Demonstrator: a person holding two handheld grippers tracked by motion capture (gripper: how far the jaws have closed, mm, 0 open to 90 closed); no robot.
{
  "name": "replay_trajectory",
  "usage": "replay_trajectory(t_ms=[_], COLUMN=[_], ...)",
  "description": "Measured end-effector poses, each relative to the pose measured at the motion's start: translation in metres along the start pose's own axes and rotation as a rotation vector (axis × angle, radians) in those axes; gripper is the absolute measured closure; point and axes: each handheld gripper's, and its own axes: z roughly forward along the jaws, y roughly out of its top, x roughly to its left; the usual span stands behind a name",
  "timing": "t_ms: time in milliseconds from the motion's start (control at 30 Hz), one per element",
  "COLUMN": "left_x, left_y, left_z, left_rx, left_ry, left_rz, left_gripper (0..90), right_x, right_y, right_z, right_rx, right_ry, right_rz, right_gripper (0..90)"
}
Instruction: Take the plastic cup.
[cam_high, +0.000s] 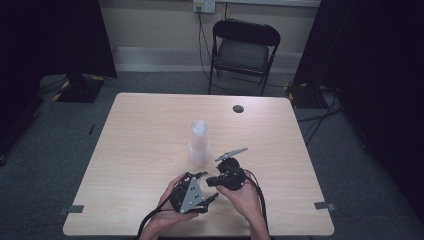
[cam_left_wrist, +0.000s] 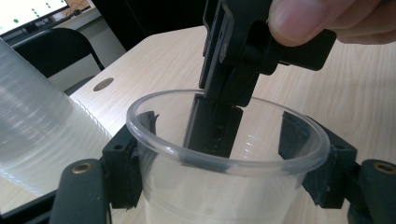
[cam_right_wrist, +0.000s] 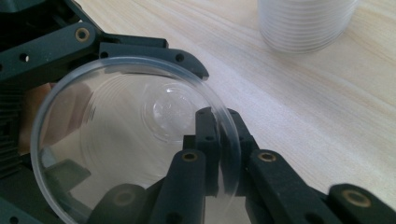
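Here, clear cup (cam_right_wrist: 135, 140) mouth facing right tool (cam_right_wrist: 219, 154), rim pinched.

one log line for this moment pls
left tool: around cup | right tool: shut on cup rim | stack: upright on table

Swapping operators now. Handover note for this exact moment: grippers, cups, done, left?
Right gripper: shut on the rim of the clear cup, one jaw inside, one outside.
Left gripper: jaws on either side of the cup's wall, pads at the wall; can't tell if they press yet.
Stack of cups: upright mid-table, beyond both hands.
Done: one cup off the stack, held between both grippers near the front edge.
Left: probably finish the left grip, release the right, set the cup down.
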Motion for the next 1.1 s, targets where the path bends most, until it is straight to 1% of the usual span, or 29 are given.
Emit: replay_trajectory(t_ms=[100, 200, 267, 300, 333, 367, 433, 500, 533, 567, 600, 633, 667, 700, 733, 767, 833, 900, 933, 967, 1000, 1033, 1100], left_x=[0.001, 0.002, 0.004, 0.005, 0.006, 0.006, 0.007, 0.007, 0.008, 0.008, 0.008, 0.007, 0.007, 0.008, 0.008, 0.008, 0.009, 0.008, 0.009, 0.009, 0.010, 0.011, 0.012], left_y=[0.000, 0.000, 0.001, 0.000, 0.000, 0.000, 0.000, 0.000, 0.000, -0.001, -0.001, -0.001, -0.001, -0.002, -0.002, -0.002, -0.003, -0.005, -0.006, -0.007, -0.008, -0.008, -0.008], left_z=[0.000, -0.001, -0.002, -0.003, -0.004, -0.004, -0.004, -0.004, -0.005, -0.005, -0.005, -0.004, -0.004, -0.004, -0.004, -0.004, -0.005, -0.004, -0.003, -0.003, -0.004, -0.004, -0.005], left_rx=[-0.020, -0.026, -0.037, -0.030, -0.031, -0.031, -0.038, -0.045, -0.038, -0.039, -0.036, -0.043, -0.043, -0.041, -0.041, -0.043, -0.052, -0.057, -0.050, -0.045, -0.038, -0.045, -0.038], left_ry=[0.006, 0.007, 0.013, 0.015, 0.015, 0.013, 0.020, 0.021, 0.024, 0.025, 0.027, 0.028, 0.028, 0.025, 0.025, 0.024, 0.022, 0.019, 0.022, 0.031, 0.029, 0.030, 0.034], left_rz=[-0.036, -0.047, -0.075, -0.078, -0.086, -0.085, -0.108, -0.119, -0.111, -0.115, -0.123, -0.139, -0.139, -0.147, -0.147, -0.166, -0.176, -0.192, -0.191, -0.201, -0.198, -0.213, -0.215], left_gripper=[29.7, 29.7, 29.5, 29.4, 29.4, 29.4, 29.4, 29.4, 29.3, 29.3, 29.3, 29.3, 29.3, 29.3, 29.3, 29.3, 29.3, 29.0, 29.0, 29.0, 29.0, 29.0, 29.0], right_x=[0.001, 0.002, 0.002, 0.002, 0.003, 0.003, 0.003, 0.003, 0.003, 0.003, 0.003, 0.003, 0.003, 0.002, 0.002, 0.001, 0.001, 0.001, 0.001, 0.001, 0.002, 0.002, 0.001], right_y=[0.000, -0.001, -0.001, -0.001, -0.001, -0.001, -0.001, -0.002, -0.002, -0.002, -0.002, -0.003, -0.003, -0.004, -0.005, -0.006, -0.007, -0.008, -0.008, -0.009, -0.009, -0.010, -0.011], right_z=[0.002, 0.002, 0.001, 0.001, 0.000, -0.001, -0.003, -0.004, -0.005, -0.006, -0.006, -0.007, -0.007, -0.007, -0.008, -0.009, -0.010, -0.011, -0.011, -0.011, -0.012, -0.012, -0.012], right_rx=[0.006, -0.011, -0.020, -0.028, -0.034, -0.042, -0.058, -0.073, -0.081, -0.090, -0.093, -0.101, -0.101, -0.122, -0.128, -0.137, -0.155, -0.172, -0.181, -0.179, -0.183, -0.191, -0.211], right_ry=[-0.008, -0.014, -0.011, -0.009, -0.010, -0.013, -0.011, -0.014, -0.015, -0.019, -0.025, -0.021, -0.021, -0.024, -0.023, -0.016, -0.011, -0.003, 0.000, -0.002, -0.002, 0.002, 0.003], right_rz=[-0.011, -0.010, -0.010, -0.011, -0.010, -0.008, -0.009, -0.003, -0.004, -0.007, -0.009, -0.006, -0.006, -0.003, 0.002, 0.001, 0.003, -0.001, -0.004, -0.005, -0.010, -0.010, -0.012], right_gripper=[83.6, 80.3, 78.5, 77.8, 76.8, 76.5, 75.1, 73.8, 72.5, 71.6, 71.5, 70.6, 70.6, 68.3, 68.2, 67.5, 65.8, 62.0, 60.3, 60.2, 59.6, 59.2, 57.8])
